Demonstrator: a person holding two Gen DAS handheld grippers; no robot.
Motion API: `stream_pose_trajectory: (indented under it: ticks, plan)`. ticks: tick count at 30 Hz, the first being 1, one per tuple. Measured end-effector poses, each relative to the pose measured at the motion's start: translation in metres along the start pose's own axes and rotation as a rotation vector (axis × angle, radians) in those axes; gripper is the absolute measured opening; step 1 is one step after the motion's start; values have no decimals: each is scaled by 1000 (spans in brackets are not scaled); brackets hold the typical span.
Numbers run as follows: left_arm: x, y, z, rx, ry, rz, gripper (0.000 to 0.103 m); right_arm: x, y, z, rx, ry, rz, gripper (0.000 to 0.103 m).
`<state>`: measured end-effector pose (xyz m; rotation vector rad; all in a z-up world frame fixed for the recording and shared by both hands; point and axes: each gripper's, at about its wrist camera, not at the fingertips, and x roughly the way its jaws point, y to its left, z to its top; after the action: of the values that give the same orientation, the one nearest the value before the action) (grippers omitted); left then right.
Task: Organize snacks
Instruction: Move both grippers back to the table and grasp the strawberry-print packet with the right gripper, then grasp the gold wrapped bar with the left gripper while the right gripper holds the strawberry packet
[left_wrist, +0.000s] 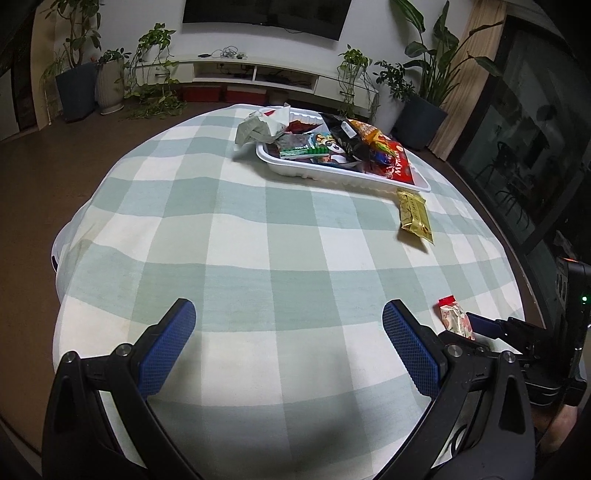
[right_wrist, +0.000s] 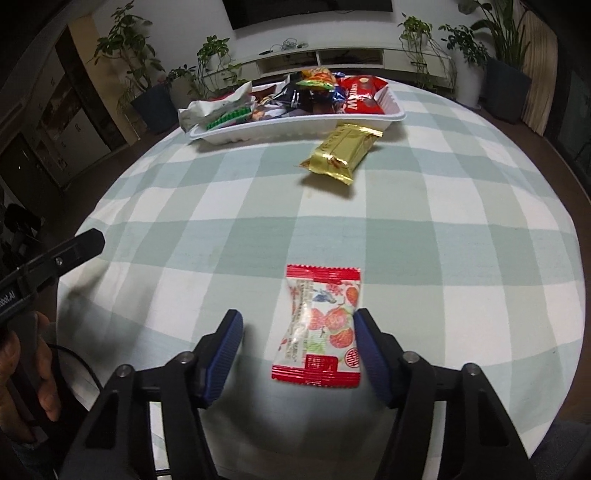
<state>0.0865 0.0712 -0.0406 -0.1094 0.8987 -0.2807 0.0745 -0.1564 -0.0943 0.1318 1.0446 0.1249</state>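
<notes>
My right gripper (right_wrist: 297, 354) straddles the strawberry candy packet (right_wrist: 319, 326) on the bench (right_wrist: 443, 258); my left gripper (left_wrist: 288, 347) hangs released.

Nearest me, the right jaws stand partway apart with the packet flat between them: the right pad is at the wrapper's edge, the left pad is clear of it, so I have no grip. My left jaws stand wide over bare checked cloth, nothing between them, and the cloth around them is free. Further out, a gold wrapped snack (right_wrist: 341, 153) lies alone just in front of the white tray (right_wrist: 295, 127), with open cloth between it and the packet. The tray sits near the bench's far edge, piled with snack bags, a red one (right_wrist: 362, 96) at its right end; a crumpled pale bag (right_wrist: 212, 107) hangs over its left end.
</notes>
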Motion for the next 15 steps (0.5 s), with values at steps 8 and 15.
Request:
stream_pose_trajectory:
  ticks: [8, 15]
  plan:
    - [4, -12, -2, 37, 19, -43, 102, 1, -2, 3, -47, 36, -2, 53]
    - [5, -20, -1, 80, 35, -60, 101, 8, 5, 13, -140, 136, -29, 50]
